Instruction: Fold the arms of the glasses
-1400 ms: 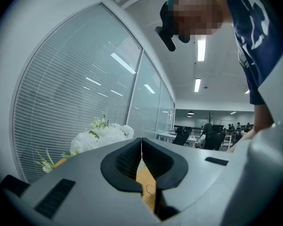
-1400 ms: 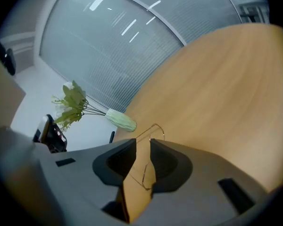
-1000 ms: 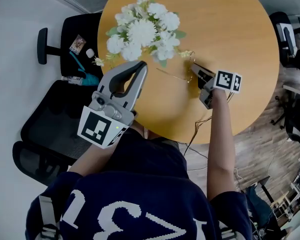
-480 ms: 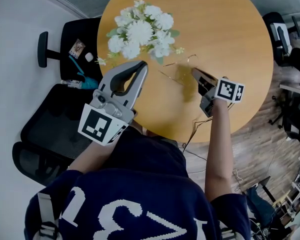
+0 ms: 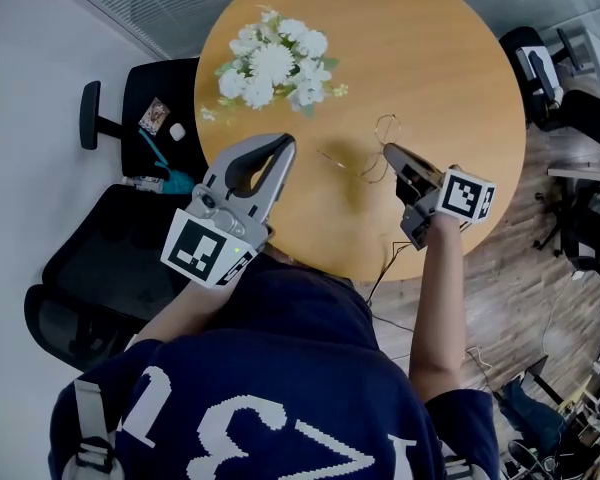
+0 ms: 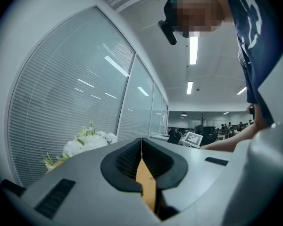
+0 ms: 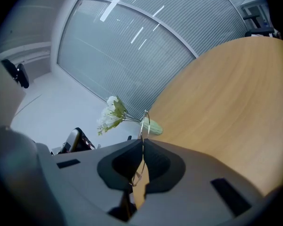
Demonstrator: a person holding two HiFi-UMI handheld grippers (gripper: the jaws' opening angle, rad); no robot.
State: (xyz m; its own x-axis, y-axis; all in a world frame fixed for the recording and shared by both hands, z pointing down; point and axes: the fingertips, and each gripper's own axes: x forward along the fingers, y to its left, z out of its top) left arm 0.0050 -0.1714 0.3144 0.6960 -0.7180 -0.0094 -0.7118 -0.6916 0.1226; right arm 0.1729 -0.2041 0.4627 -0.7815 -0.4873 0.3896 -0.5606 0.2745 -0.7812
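Thin wire-framed glasses (image 5: 365, 158) hang just above the round wooden table (image 5: 460, 58), with a shadow under them. My right gripper (image 5: 390, 152) is shut on them from the right. In the right gripper view a lens rim of the glasses (image 7: 145, 121) sticks up out of the closed jaws of my right gripper (image 7: 142, 142). At least one arm stands out from the frame, unfolded. My left gripper (image 5: 280, 141) is held over the table's near left edge, shut and holding nothing; in its own view the left gripper (image 6: 141, 142) shows only table between the pads.
A bunch of white flowers (image 5: 273, 63) lies at the table's far left, also seen as flowers (image 7: 111, 114) in the right gripper view. Black office chairs (image 5: 120, 238) stand left of the table, another chair (image 5: 540, 68) at the right. A thin cable (image 5: 390, 263) hangs off the near edge.
My right gripper has drawn back from the flowers, toward the near right, with the glasses in it. The left gripper has stayed where it was.
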